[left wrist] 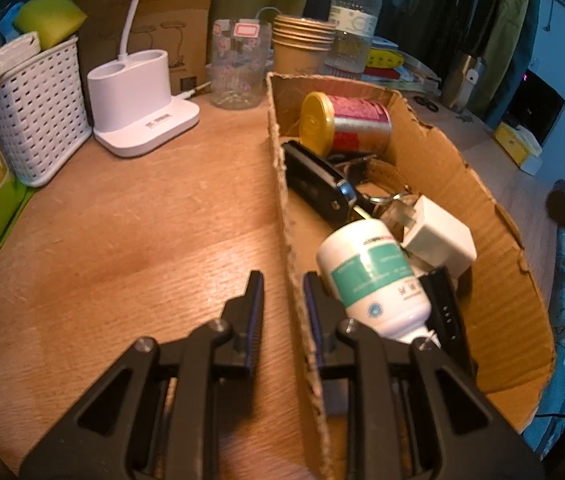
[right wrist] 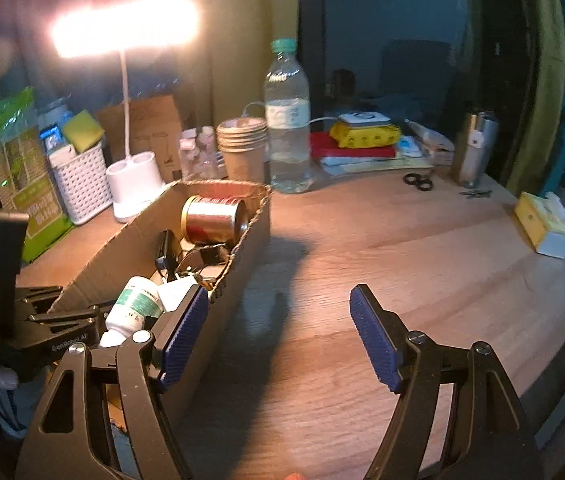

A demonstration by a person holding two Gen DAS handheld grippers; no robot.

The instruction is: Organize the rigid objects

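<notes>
The torn brown cardboard box wall is straddled, perhaps gripped, by the nearly closed left tool, while the right tool, wide open and empty, is held ready; another item must next be sought.

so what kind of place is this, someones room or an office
Most likely a home desk in a bedroom or dorm: a lit desk lamp with a pen-holder base, clothes hanging behind, plus a water bottle and stacked paper cups on the wooden desk.

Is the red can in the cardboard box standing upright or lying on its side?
On its side. The red can lies in the cardboard box, its yellow lid facing sideways.
</notes>
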